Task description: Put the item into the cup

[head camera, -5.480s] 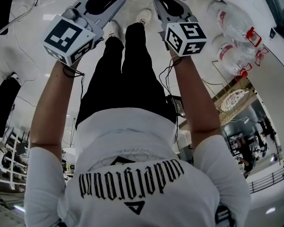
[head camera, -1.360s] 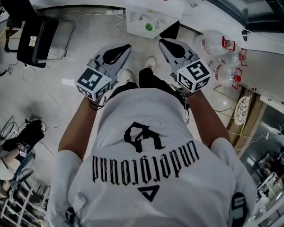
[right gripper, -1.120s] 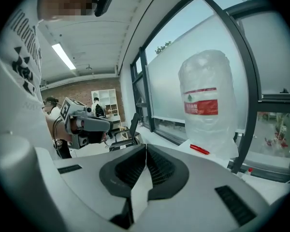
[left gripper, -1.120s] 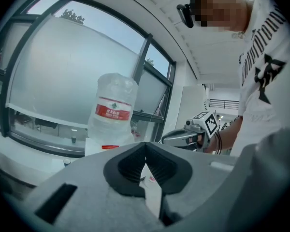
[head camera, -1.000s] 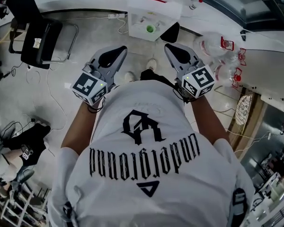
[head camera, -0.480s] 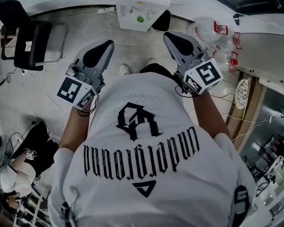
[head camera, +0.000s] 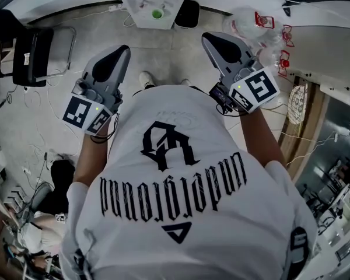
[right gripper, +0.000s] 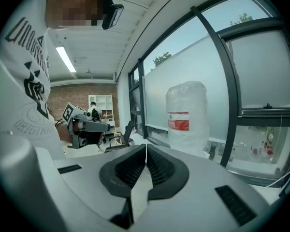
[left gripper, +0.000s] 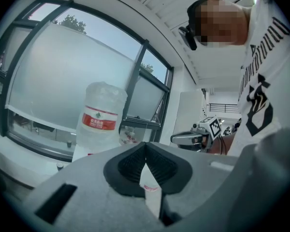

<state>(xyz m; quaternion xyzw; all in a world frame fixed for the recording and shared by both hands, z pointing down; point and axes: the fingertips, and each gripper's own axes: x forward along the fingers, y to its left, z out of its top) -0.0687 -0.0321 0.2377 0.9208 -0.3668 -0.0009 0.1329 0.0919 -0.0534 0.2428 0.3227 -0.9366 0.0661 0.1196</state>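
Note:
In the head view both grippers are held out in front of the person's white T-shirt, above the floor. The left gripper [head camera: 120, 51] and the right gripper [head camera: 209, 38] are both shut, with nothing between the jaws. In the left gripper view the ribbed pads [left gripper: 130, 164] meet at the tip of the left gripper [left gripper: 145, 145]. The right gripper [right gripper: 146, 148] looks the same in its own view. A small white table [head camera: 141, 17] at the top edge carries a small green thing [head camera: 157, 14], too small to identify. No cup can be made out.
Large water bottles [head camera: 252, 23] lie at the upper right, and one water bottle [left gripper: 100, 120] stands by the windows. A black chair [head camera: 28, 50] is at the left and a black object [head camera: 188, 13] stands beside the table. A second person sits at the lower left [head camera: 35, 233].
The white table has slid toward the top edge of the head view. The left gripper has drifted left and lower in the frame. Both grippers stay shut and empty.

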